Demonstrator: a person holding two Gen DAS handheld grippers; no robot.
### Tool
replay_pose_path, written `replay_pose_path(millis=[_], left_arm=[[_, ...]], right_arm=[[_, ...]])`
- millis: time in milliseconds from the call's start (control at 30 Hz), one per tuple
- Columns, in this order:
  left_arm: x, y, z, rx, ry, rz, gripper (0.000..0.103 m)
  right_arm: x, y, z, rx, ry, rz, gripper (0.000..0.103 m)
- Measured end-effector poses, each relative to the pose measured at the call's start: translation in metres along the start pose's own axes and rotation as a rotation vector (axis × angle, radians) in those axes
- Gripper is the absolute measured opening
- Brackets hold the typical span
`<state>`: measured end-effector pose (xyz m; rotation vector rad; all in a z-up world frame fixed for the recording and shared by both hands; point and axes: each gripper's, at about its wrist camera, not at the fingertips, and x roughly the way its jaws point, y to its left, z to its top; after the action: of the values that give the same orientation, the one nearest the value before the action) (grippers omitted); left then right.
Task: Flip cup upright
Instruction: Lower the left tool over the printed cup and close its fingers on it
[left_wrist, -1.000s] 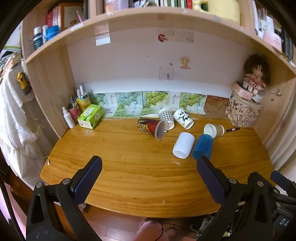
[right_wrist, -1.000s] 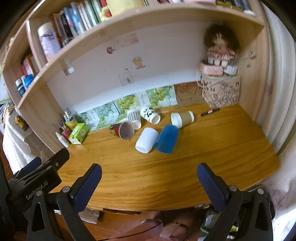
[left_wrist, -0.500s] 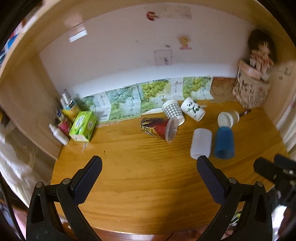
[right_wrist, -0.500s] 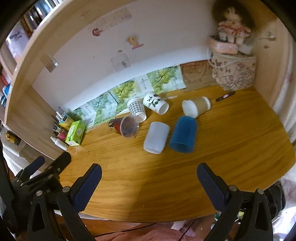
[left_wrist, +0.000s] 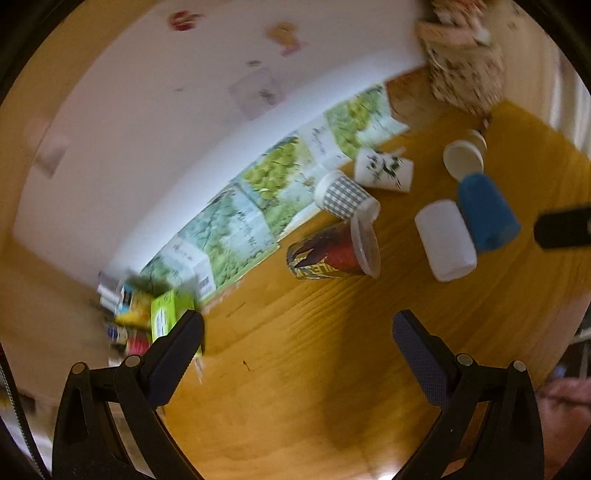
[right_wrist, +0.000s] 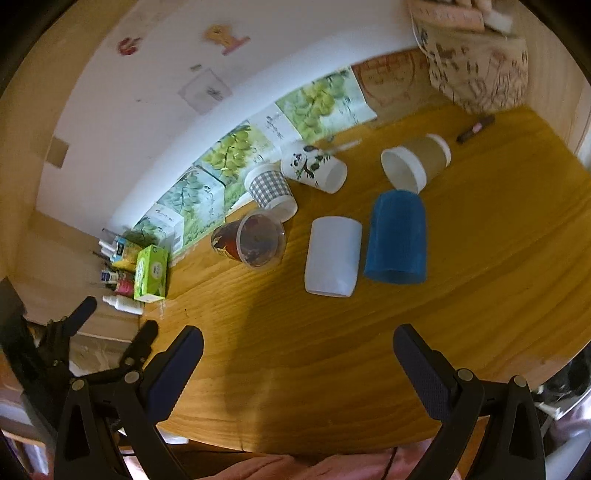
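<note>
No legible text anywhere.

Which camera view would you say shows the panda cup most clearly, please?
The right wrist view: the panda cup is sharp there, print and open mouth visible. In the left wrist view it is blurred and its print unreadable.

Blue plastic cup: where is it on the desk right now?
In the right wrist view the blue plastic cup lies on its side right of centre, beside the plain white cup, just in front of the tan paper cup.
</note>
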<state>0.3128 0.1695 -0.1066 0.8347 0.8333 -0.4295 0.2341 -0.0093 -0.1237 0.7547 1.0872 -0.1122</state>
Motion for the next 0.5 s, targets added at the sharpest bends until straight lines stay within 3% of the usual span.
replay_pose_path(millis=[133, 333, 500], left_arm=[[0.020, -0.012, 0.006, 0.155, -0.019, 0.013, 0.102], [0.053, -0.029, 0.009, 0.352, -0.021, -0.010, 0.102], [0.076, -0.040, 0.012, 0.456, -0.029, -0.016, 0.102]], right_arm=[[0.018, -0.006, 0.010, 0.083, 0.035, 0.060, 0.103], [0.053, -0.019, 0.022, 0.203, 0.099, 0.216, 0.103], [0.078, -0.028, 0.027, 0.302, 0.128, 0.327, 0.103]])
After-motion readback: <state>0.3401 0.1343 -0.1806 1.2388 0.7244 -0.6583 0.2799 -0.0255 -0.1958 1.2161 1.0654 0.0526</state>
